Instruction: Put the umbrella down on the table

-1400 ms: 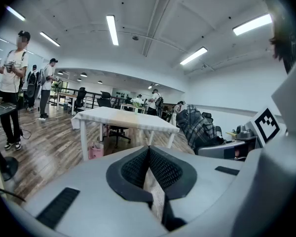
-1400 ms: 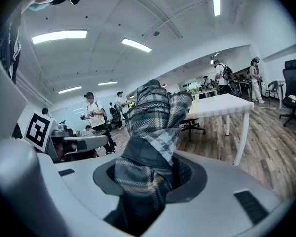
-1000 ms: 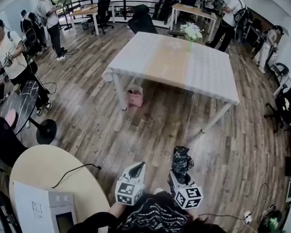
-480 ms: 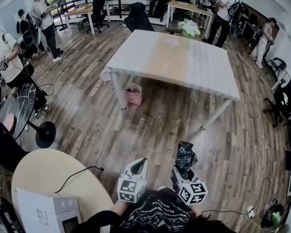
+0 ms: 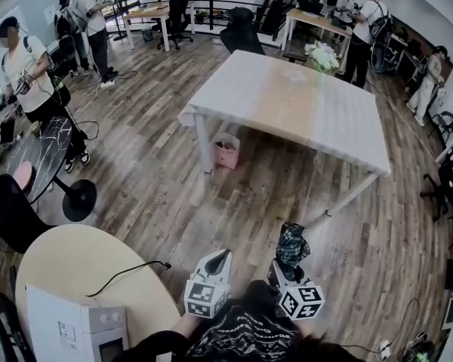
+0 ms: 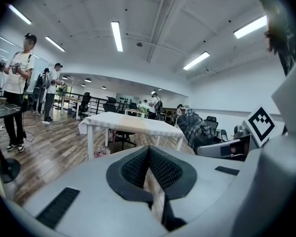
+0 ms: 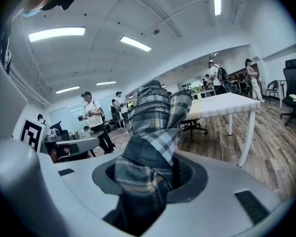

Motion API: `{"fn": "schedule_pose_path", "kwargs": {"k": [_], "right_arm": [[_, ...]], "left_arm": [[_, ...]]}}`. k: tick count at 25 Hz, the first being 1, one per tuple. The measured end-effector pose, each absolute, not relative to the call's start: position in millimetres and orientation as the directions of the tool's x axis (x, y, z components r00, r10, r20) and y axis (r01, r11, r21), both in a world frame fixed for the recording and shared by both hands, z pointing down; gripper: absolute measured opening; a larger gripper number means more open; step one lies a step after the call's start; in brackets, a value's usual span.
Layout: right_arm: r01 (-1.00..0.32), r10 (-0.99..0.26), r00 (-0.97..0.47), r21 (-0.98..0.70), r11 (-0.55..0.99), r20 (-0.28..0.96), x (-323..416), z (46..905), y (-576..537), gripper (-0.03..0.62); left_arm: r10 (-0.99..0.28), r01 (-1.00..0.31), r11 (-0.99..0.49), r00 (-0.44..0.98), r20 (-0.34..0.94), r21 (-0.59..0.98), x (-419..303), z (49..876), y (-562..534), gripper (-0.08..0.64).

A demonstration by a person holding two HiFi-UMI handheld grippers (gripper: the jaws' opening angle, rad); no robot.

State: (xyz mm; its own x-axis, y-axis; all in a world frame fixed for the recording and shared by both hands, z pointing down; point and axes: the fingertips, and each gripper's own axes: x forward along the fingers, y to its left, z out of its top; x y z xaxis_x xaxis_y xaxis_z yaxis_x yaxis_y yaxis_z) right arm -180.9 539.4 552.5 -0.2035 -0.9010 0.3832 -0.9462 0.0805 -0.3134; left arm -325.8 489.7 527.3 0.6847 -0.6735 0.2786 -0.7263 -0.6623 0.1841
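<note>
- No writing can be read: the label on the white box (image 5: 74, 329) is too small, and the cubes on both grippers carry only black-and-white square markers
- The right gripper (image 5: 285, 271) (image 7: 150, 174) pinches the folded plaid umbrella (image 5: 291, 241) (image 7: 155, 117) at its lower part, and the cloth fills the gap between the pads
- The left gripper (image 5: 221, 256) (image 6: 149, 149) has its pads pressed together, with nothing between them
- In the head view the umbrella sticks out toward 12 o'clock, above the wooden floor (image 5: 174, 194)
- The table (image 5: 302, 104) stands at 12 to 1 o'clock from the umbrella, well apart from it
- Flowers (image 5: 322, 55) stand at the table's far edge, and a pink bin (image 5: 226, 151) is under it beside the near left leg
- A round table (image 5: 60, 266) lies at 8 o'clock from the left gripper; the box and a black cable (image 5: 128, 271) are on it
- Against one second ago, the table, the bin and the flowers sit more to the right in the head view; the grip on the umbrella is the same, and the left gripper stays closed and empty
</note>
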Motion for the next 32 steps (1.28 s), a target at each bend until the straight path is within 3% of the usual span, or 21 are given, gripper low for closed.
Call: {"fn": "schedule_pose_path", "kwargs": {"k": [7, 21, 32], "right_arm": [[-0.938, -0.879, -0.260, -0.319, 0.132, 0.399, -162, 561, 497, 0.188], [-0.936, -0.887, -0.229, -0.340, 0.088, 0.401, -23, 555, 397, 0.187], [-0.936, -0.871, -0.271, -0.325, 0.139, 0.410, 63, 561, 341, 0.188]], "left_arm": [[-0.687, -0.748, -0.636, 0.660, 0.304, 0.188, -299, 534, 449, 0.018], [-0.678, -0.746, -0.640, 0.661, 0.322, 0.184, -173, 520, 348, 0.018], [-0.699, -0.766, -0.609, 0.641, 0.317, 0.206, -86, 522, 300, 0.018]]}}
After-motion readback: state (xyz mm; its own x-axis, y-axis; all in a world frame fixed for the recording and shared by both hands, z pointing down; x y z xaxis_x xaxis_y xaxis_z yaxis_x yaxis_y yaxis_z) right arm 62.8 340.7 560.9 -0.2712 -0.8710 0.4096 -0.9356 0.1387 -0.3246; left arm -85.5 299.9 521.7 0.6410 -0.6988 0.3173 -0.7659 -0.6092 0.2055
